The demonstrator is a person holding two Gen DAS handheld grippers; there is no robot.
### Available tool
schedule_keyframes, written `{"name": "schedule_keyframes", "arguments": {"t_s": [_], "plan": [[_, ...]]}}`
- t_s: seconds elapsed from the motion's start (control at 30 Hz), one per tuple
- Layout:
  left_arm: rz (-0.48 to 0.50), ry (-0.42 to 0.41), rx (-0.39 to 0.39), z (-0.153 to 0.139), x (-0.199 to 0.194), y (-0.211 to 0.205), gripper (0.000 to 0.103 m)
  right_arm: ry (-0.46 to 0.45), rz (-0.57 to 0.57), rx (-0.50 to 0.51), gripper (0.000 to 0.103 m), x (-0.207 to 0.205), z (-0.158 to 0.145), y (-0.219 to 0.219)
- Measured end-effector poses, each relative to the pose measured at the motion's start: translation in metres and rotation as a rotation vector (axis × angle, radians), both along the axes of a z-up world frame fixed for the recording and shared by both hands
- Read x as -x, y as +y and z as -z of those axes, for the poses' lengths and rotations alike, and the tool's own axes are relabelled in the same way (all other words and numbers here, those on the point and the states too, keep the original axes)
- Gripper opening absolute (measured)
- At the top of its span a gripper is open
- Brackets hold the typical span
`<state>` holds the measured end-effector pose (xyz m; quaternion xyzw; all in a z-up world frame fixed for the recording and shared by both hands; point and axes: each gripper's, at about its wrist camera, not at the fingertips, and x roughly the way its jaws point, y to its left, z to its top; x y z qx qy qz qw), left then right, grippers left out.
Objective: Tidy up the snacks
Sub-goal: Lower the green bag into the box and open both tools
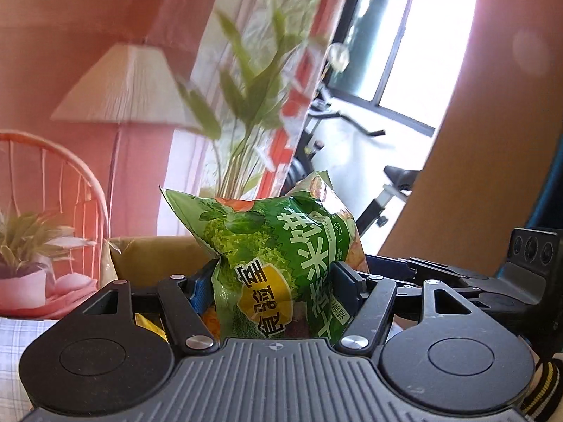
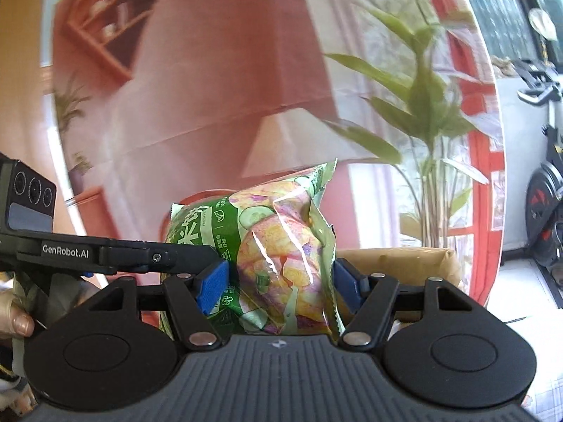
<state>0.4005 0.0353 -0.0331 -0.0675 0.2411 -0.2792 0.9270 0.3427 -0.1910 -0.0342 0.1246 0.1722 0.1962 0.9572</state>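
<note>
Left wrist view: at far left, a small potted plant (image 1: pixel 24 242) printed on the pink fabric backdrop (image 1: pixel 88 7), then a pleated lampshade (image 1: pixel 123 84) on the same print. Past these, the brown cardboard box (image 1: pixel 155 256) with its rim just behind the fingertips. In the middle, the glossy green plastic snack bag (image 1: pixel 281 256), crinkled and puffy, printed with lettuce and large white characters that read upside down; long axis upright, serrated end seam on top. Pinched at its waist by the left gripper (image 1: pixel 278 281), blue ribbed pads (image 1: pixel 202 290) pressing in from both sides. Lifted above the box, carried by both grippers at once. To the right, the other black gripper reaching in level toward the bag's far side, with an exercise bike (image 1: pixel 394 183) and bright window (image 1: pixel 422 42) beyond.

Right wrist view: at far left, a thumb and the left gripper's black arm lying level, marked GenRobot.AI, meeting the bag. Centre, the same bag (image 2: pixel 281 256) seen on its side panel, clear shiny film showing yellow and purple crisps, also upright. Clamped by the right gripper (image 2: pixel 279 281), blue pads dimpling the film. Behind to the right, the box again (image 2: pixel 397 263), printed green leaves (image 2: pixel 422 105), then the bike.
</note>
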Motion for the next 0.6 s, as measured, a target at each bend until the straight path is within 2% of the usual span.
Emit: {"name": "schedule_keyframes", "arguments": {"t_s": [0.2,0.3,0.43,0.6], "plan": [[-0.018,0.068,-0.021,0.023,-0.043,-0.002,0.070,0.100,0.042,-0.039,0.068,-0.041,0.026,-0.009],[-0.058,0.077,-0.076,0.034,-0.054,-0.005,0.073,0.153,0.063,-0.056,0.069,-0.054,0.041,-0.010],[-0.173,0.054,-0.182,0.038,-0.054,-0.002,0.073,0.182,0.103,-0.024,0.071,-0.056,0.053,-0.009],[-0.182,0.006,-0.176,0.033,-0.032,0.005,0.073,0.154,0.113,0.055,0.071,-0.038,0.054,-0.007]]}}
